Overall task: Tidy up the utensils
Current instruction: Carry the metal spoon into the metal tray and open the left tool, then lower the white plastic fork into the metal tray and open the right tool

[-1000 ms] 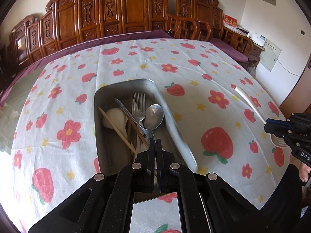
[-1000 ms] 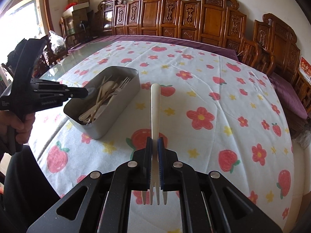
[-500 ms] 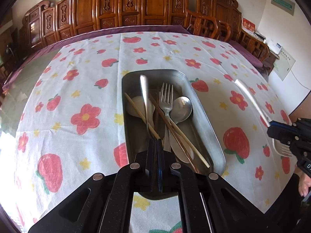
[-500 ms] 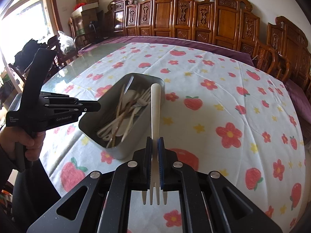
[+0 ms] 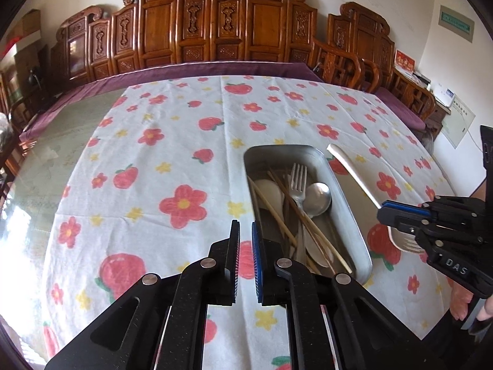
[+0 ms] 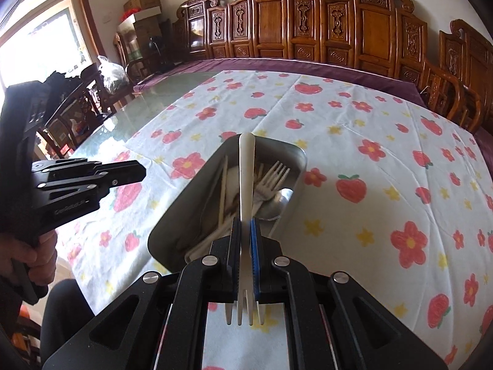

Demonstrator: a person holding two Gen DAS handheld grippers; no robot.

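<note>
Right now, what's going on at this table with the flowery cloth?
A person is tidying utensils with a handheld gripper in each hand. The right gripper is shut on a white plastic fork, handle pointing forward over the metal tray. The tray already holds a metal fork, a metal spoon, chopsticks and pale utensils. The left gripper holds nothing, sits beside the tray over the tablecloth, and its jaws have just been opening slightly.

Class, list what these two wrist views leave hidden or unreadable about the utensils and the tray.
- Metal tray: near end hidden by the left gripper, left wrist view.
- White plastic fork: neck covered by the right gripper.
- Utensils beneath the metal fork: overlapped, uncountable.
- Wall sign: too small to read.
</note>
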